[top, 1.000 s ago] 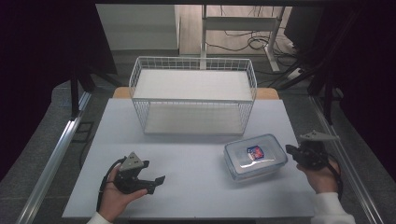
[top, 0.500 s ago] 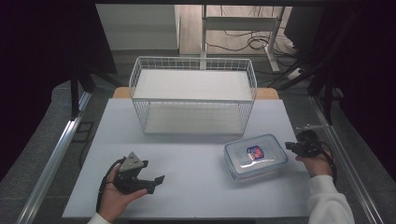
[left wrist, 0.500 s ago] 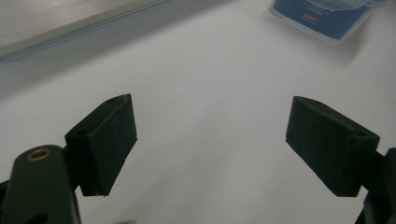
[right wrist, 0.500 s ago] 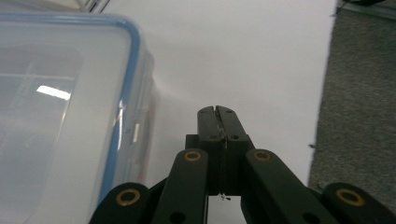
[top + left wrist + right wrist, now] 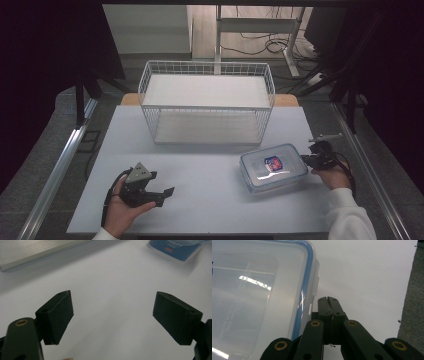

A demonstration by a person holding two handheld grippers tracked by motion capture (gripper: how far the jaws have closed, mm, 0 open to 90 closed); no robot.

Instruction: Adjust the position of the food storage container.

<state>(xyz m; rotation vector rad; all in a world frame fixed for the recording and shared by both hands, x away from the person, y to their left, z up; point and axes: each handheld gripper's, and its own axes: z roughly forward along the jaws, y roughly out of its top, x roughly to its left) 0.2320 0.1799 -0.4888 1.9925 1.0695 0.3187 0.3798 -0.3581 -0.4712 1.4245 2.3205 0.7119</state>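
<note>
right gripper view: container [image 5: 257,297] cut off left of closed right gripper [image 5: 328,298]; left gripper [image 5: 112,315] spread wide, nothing held, label blurred.

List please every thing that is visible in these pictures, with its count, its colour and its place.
box: 1, clear with blue-rimmed lid and a blue and red label, front right of the table.
basket: 1, white wire, back middle of the table.
table: 1, white top, under all the things.
desk frame: 1, white, on the floor behind the table.
cables: several, dark, on the floor behind the table.
left tool: 1, black with a grey plate, front left, jaws open over bare table.
right tool: 1, black, at the right end of the box, jaws shut with nothing between them.
hands: 2, left and right, each holding a tool.
</note>
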